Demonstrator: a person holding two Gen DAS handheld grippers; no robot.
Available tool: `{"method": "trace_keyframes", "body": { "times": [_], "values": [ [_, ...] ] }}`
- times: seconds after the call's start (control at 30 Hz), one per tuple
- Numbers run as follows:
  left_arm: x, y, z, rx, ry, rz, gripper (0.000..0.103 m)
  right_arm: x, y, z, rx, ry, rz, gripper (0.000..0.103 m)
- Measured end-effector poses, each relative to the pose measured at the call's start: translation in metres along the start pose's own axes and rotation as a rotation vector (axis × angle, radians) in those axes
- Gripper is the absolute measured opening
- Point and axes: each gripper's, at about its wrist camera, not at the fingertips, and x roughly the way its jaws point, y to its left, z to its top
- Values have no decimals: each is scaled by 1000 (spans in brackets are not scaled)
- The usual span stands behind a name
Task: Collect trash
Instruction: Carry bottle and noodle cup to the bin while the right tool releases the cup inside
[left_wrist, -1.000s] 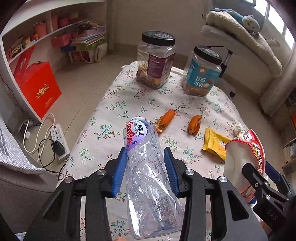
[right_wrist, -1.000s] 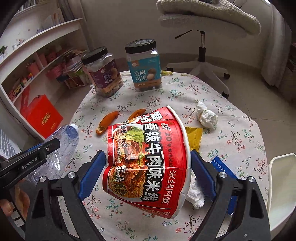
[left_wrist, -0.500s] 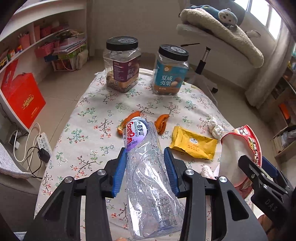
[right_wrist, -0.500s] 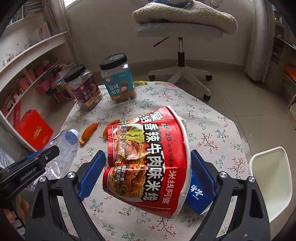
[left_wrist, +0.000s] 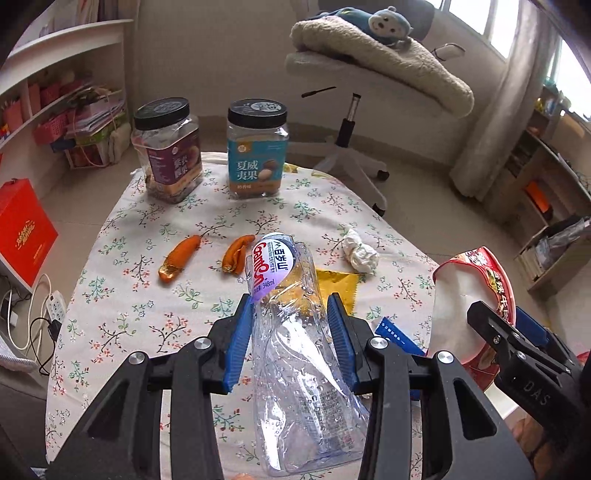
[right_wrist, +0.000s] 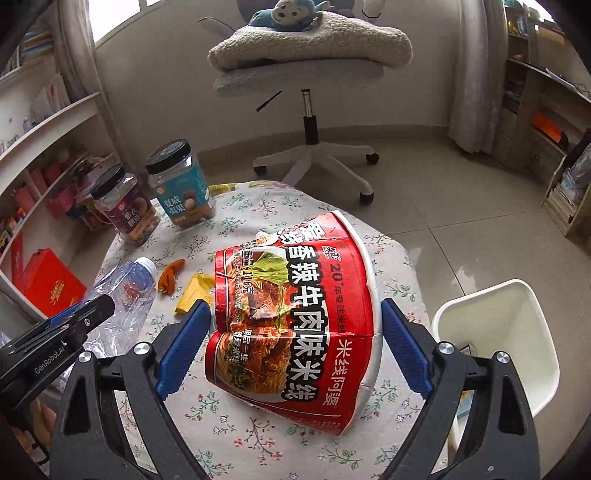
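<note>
Noodle cup (right_wrist: 295, 314) pinched in right hand-held gripper (right_wrist: 295, 347), crushed bottle (left_wrist: 291, 332) in left (left_wrist: 291, 347); next, probably release into white bin (right_wrist: 498, 339) at three o'clock.

My left camera sits just behind the left gripper (left_wrist: 290, 336) and looks forward and down over the flowery table (left_wrist: 122, 295), very close to it. My right camera sits behind the right gripper (right_wrist: 295, 347) and looks the same way, but turned more toward the white bin (right_wrist: 517, 332). Both see the two jars (left_wrist: 256, 147) (right_wrist: 181, 184), the chair (left_wrist: 354, 122) (right_wrist: 310, 110), and each other's gripper.
</note>
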Motion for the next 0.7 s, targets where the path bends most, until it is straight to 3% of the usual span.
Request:
{"method": "trace_keyframes", "body": {
  "times": [0.7],
  "values": [
    [7, -118, -14, 152, 19, -138, 41, -50, -165, -5, 269, -70, -223, 88]
  ]
}}
